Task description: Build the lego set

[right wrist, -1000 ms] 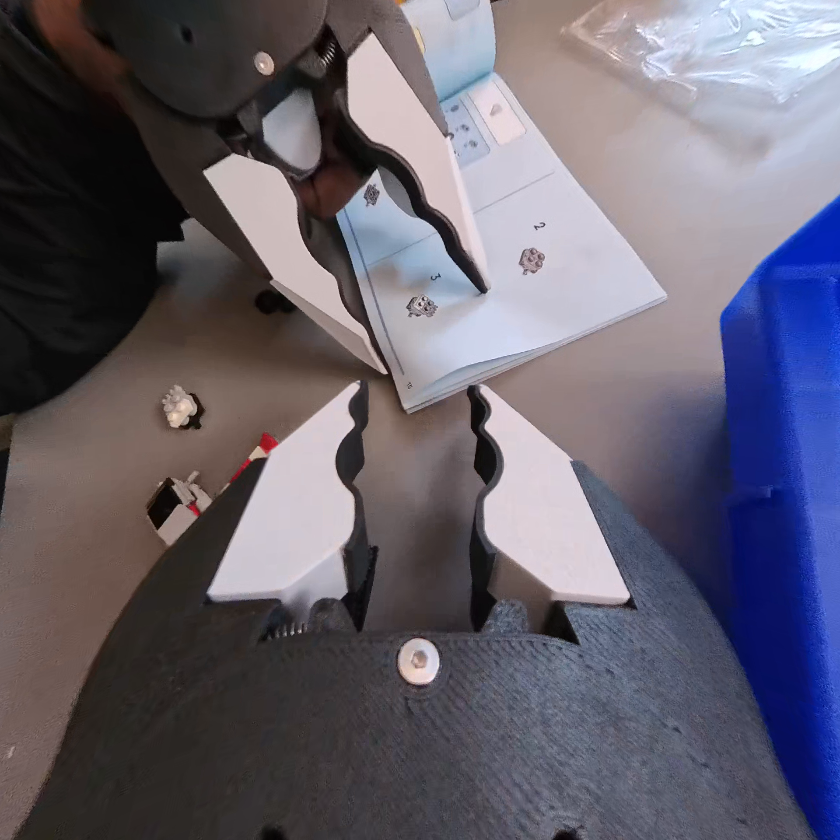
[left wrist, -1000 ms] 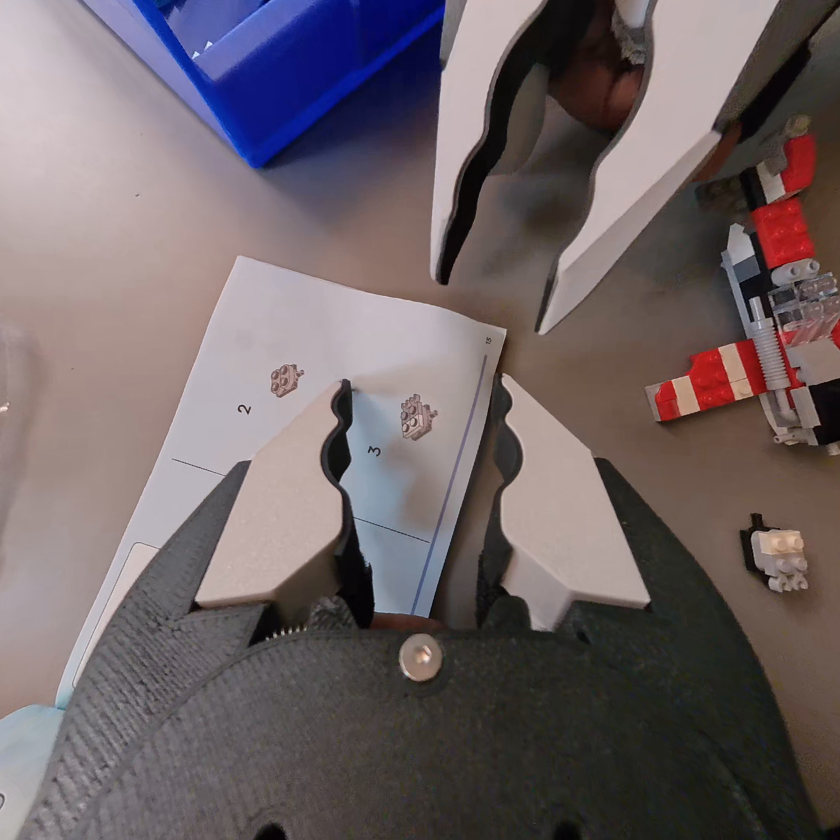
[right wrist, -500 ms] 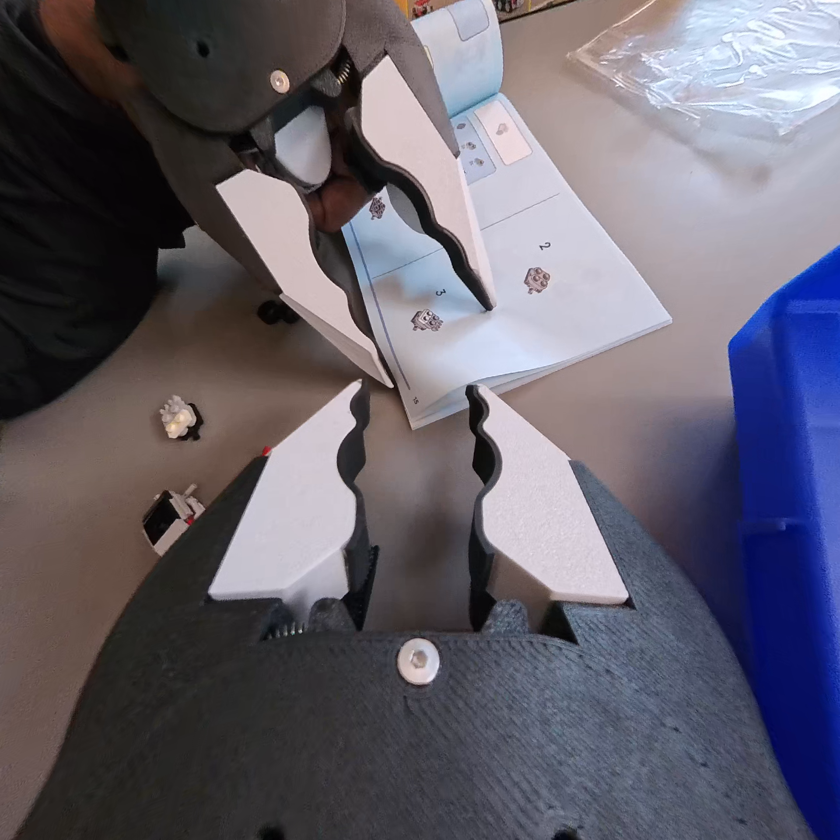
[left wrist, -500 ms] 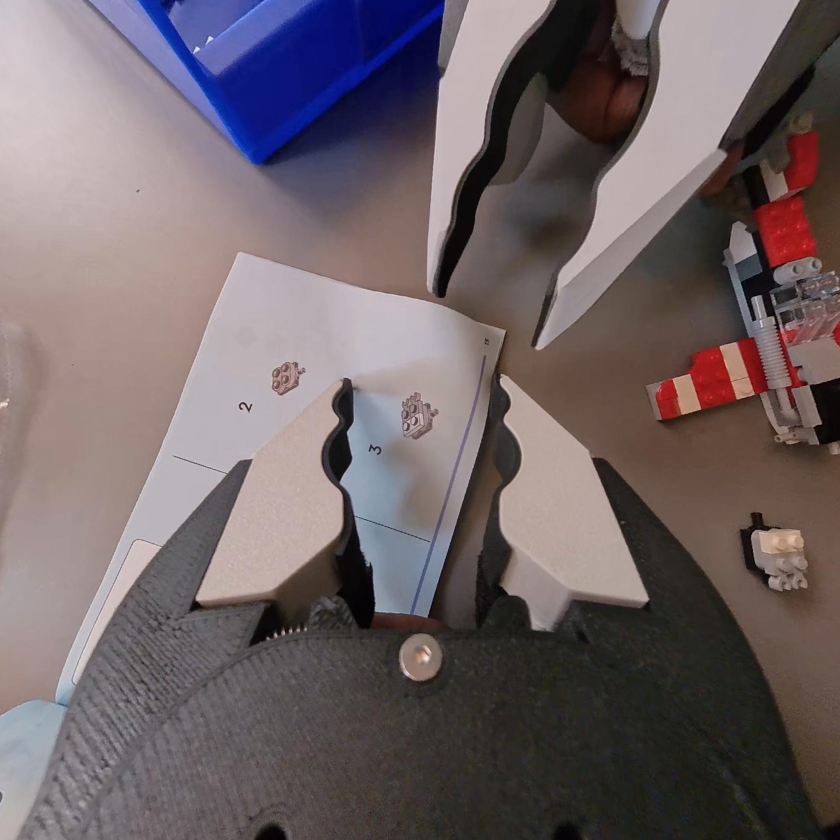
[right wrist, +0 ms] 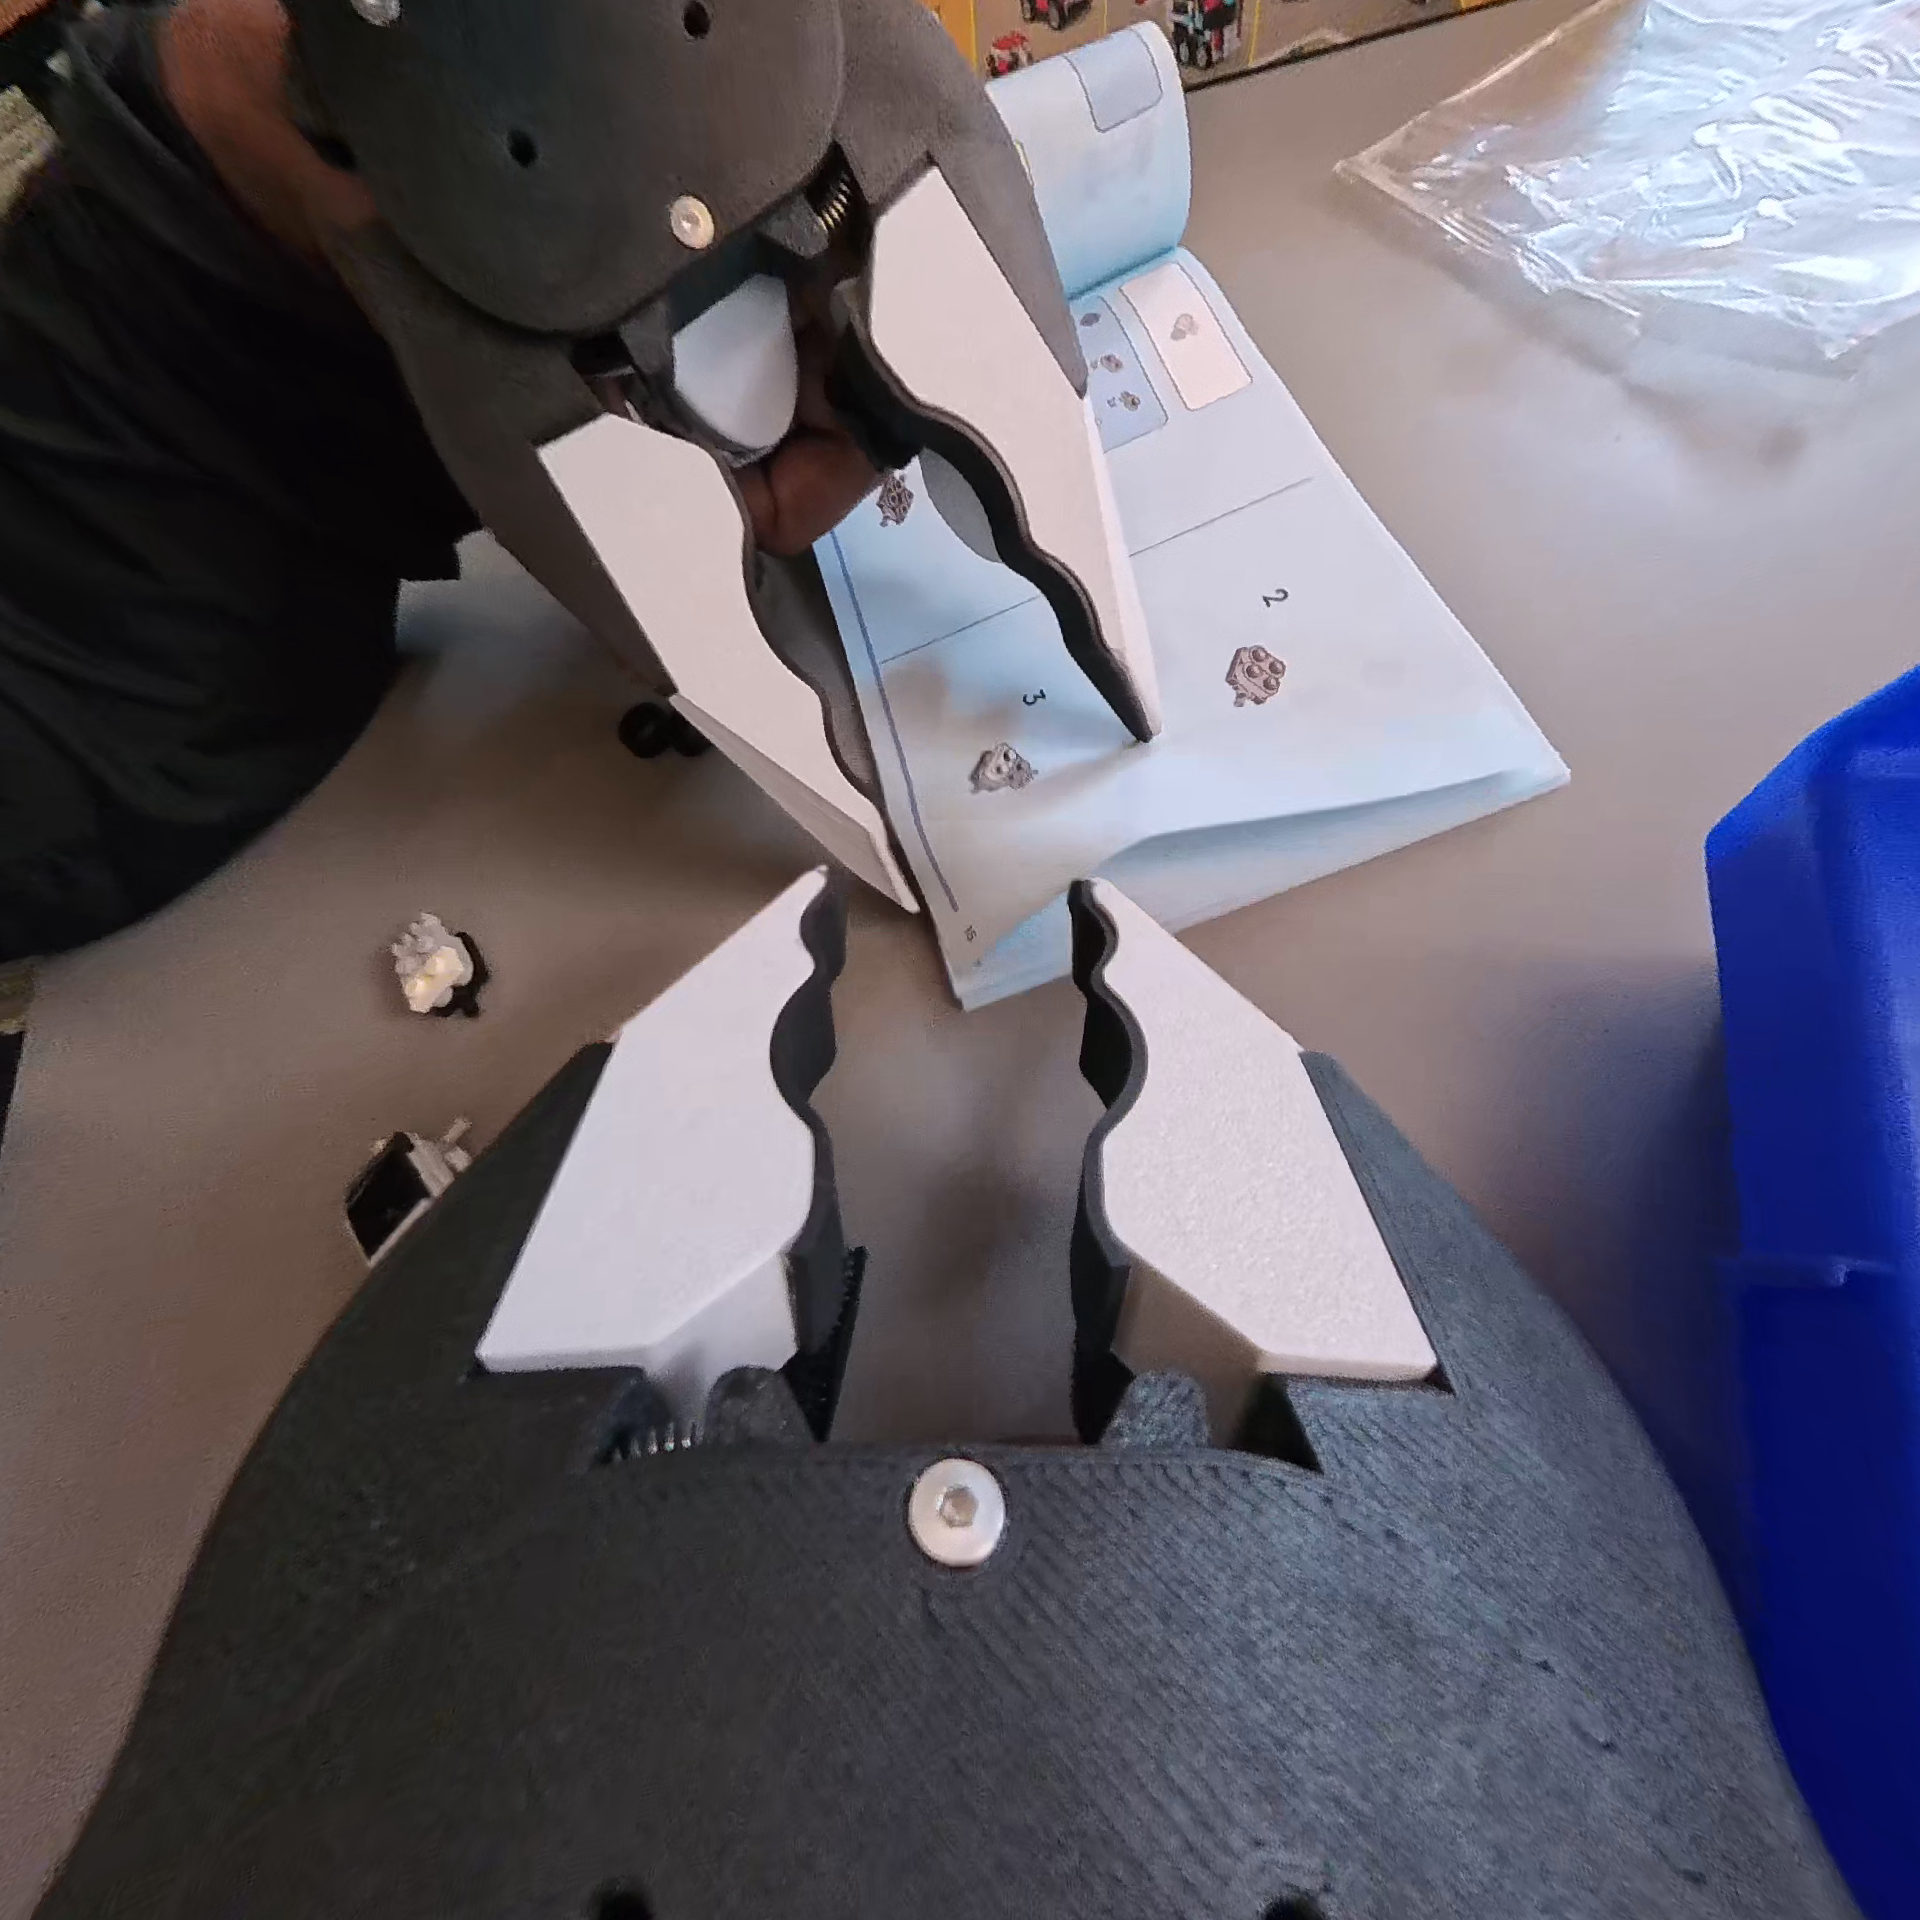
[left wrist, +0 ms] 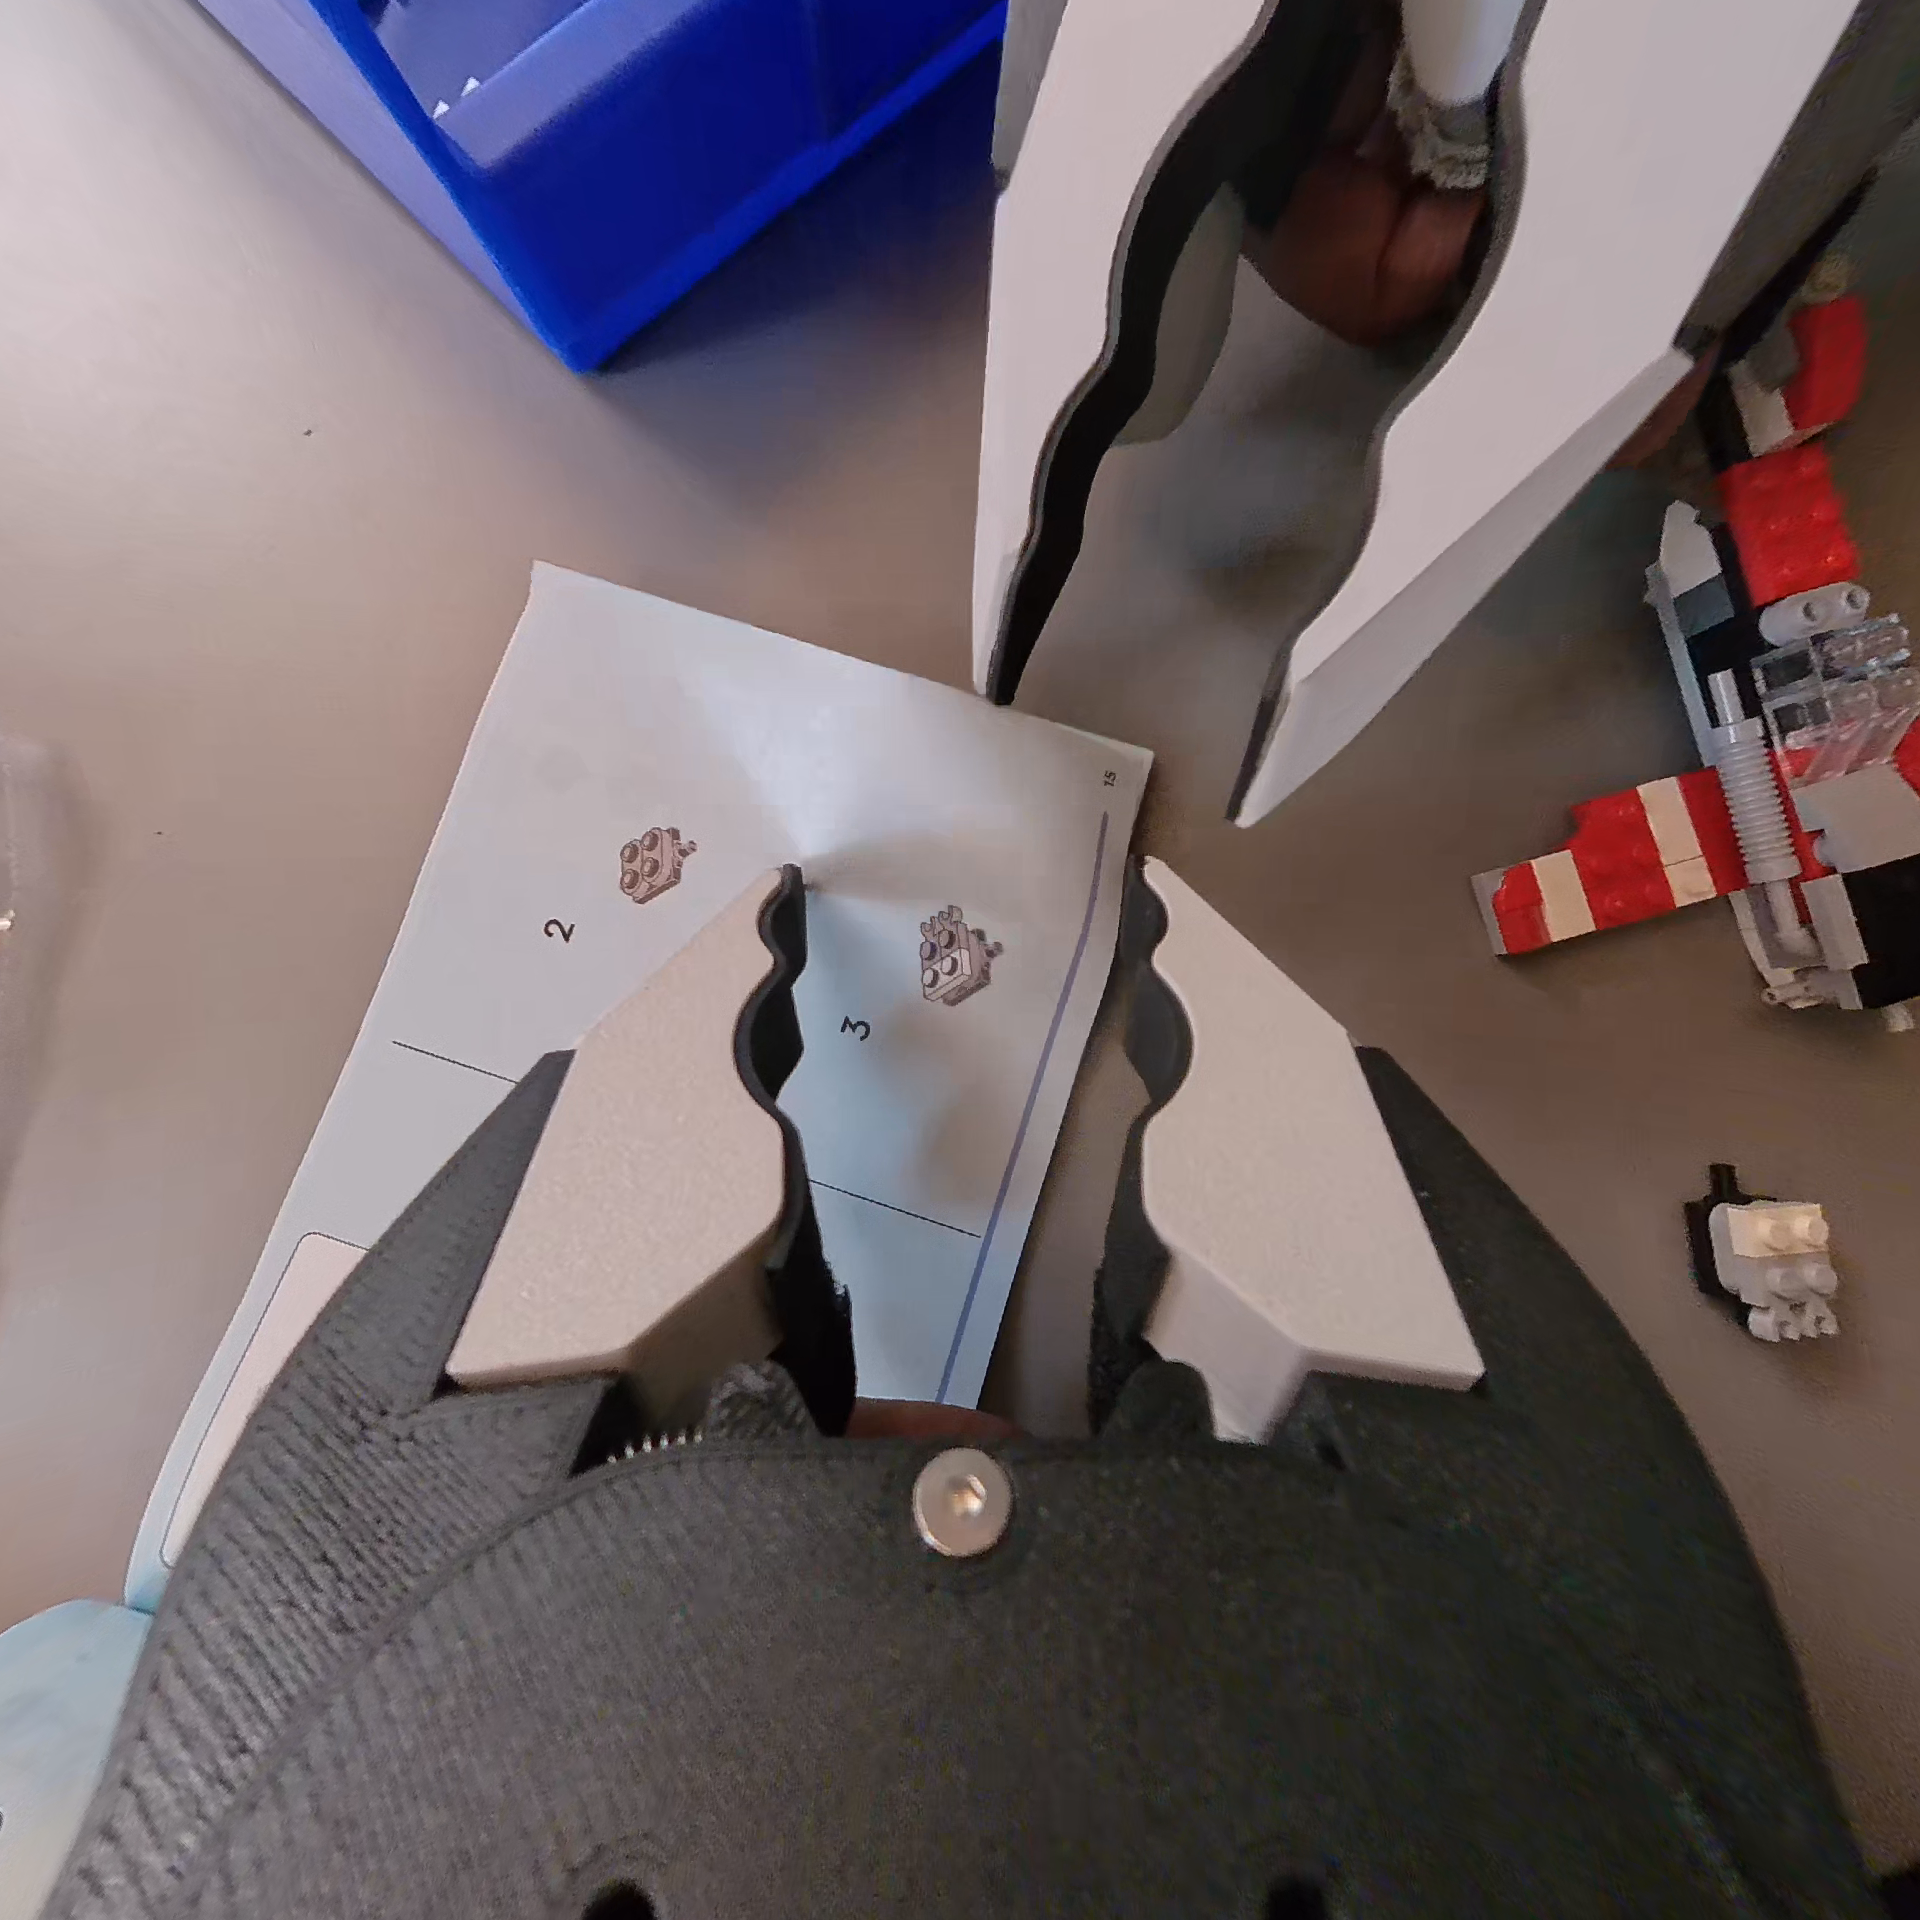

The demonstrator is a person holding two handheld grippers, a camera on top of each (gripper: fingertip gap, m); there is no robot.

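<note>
The instruction booklet (left wrist: 727, 748) lies open on the grey table; it also shows in the right wrist view (right wrist: 1351, 727). My left gripper (left wrist: 966, 873) is open and empty, with one fingertip (right wrist: 1138, 722) pressing on the page and the other just off the page edge. My right gripper (right wrist: 951, 883) is open and empty, right at the booklet's near corner, facing the left gripper (right wrist: 1023, 821). The top page bows up at that corner. A red, white and black lego plane model (left wrist: 1714, 852) and a small white-and-black sub-assembly (left wrist: 1766, 1268) lie beside the grippers.
A blue bin (right wrist: 1829, 1039) stands close on the right of my right gripper; it also shows in the left wrist view (left wrist: 623, 156). A clear plastic bag (right wrist: 1662, 187) lies beyond the booklet. The sub-assembly (right wrist: 431, 966) and a model end (right wrist: 400, 1184) lie left. A person's dark sleeve (right wrist: 156, 520) is at the far left. Only a small space, under 4 cm, lies between the two pairs of fingers.
My right gripper has moved closer to the booklet's corner, and its tips now reach the page edge. My left gripper has stayed pressing on the page.
</note>
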